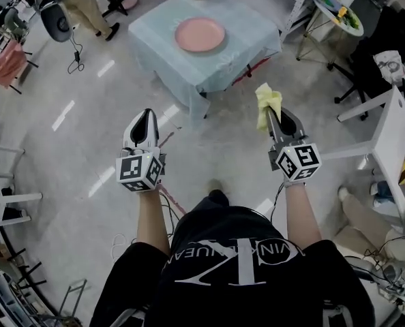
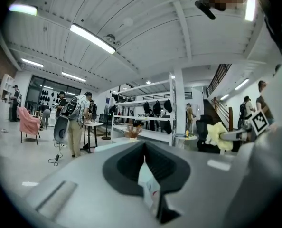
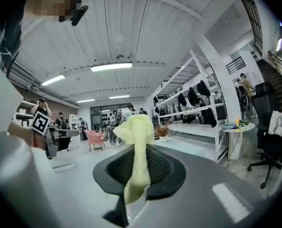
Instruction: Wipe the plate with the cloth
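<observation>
A pink plate [image 1: 199, 34] lies on a table draped in pale blue cloth [image 1: 230, 63], well ahead of both grippers. My right gripper [image 1: 269, 112] is held in the air over the floor, shut on a yellow cloth [image 1: 266, 103]. In the right gripper view that yellow cloth [image 3: 138, 141] sticks up from between the closed jaws of the right gripper [image 3: 135, 152]. My left gripper [image 1: 146, 116] hovers level with it to the left, shut with nothing held. In the left gripper view the left gripper [image 2: 144, 147] points at the room, and the plate is not in sight.
A white desk [image 1: 395, 138] stands at the right and a small round table [image 1: 339, 9] at the back right. A person [image 1: 86, 5] and a pink chair [image 1: 5, 63] are at the far left. Cables [image 1: 172, 206] trail on the floor near my feet.
</observation>
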